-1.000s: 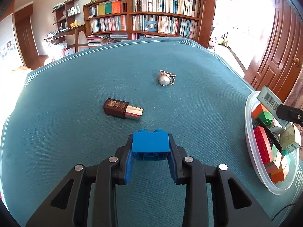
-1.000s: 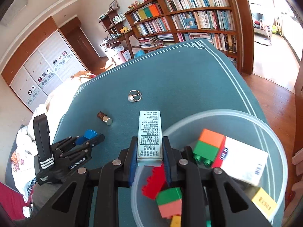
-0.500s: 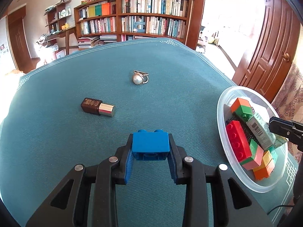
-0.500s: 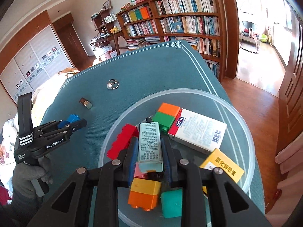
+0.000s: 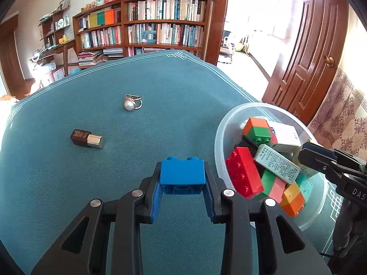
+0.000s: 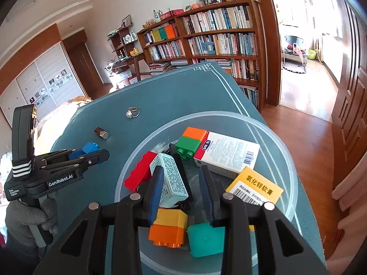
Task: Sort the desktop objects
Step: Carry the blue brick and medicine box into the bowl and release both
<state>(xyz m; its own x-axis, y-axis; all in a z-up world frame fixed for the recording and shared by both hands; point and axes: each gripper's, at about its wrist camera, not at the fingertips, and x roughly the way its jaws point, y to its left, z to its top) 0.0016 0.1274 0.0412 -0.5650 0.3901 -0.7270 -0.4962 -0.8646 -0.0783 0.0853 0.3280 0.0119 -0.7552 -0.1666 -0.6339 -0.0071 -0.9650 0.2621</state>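
Left claw [image 5: 182, 181] clamped on a blue brick [image 5: 182, 175], pads on both its sides, brick sitting lower centre of the left wrist view, above the teal worktop [image 5: 160, 105] and just left of the clear bowl [image 5: 220, 123]. In the right wrist view the same claw comes in from the left edge, brick poking out at its tip, near the bowl's left rim. Right claw [image 6: 182, 191] over the bowl, lower centre of frame; jaws have just been opening and now stand apart. Pale green box [image 6: 168, 182] lies tilted between them, against the left pad [image 6: 156, 190], clear gap to the right pad, so released, resting on the pile in the bowl. Around it in the bowl: red brick [image 6: 140, 170] to the left, orange-and-green brick [image 6: 191, 141] above, white box [image 6: 226, 154] upper right, yellow box [image 6: 255, 189] right, yellow-orange brick [image 6: 168, 228] and teal block [image 6: 206, 239] below. On the worktop, well apart from both claws: pearl ring [image 5: 132, 103] at upper centre-left, brown tube with silver cap [image 5: 87, 137] at left. A gloved hand [image 6: 25, 220] holds the left claw's handle at lower left.
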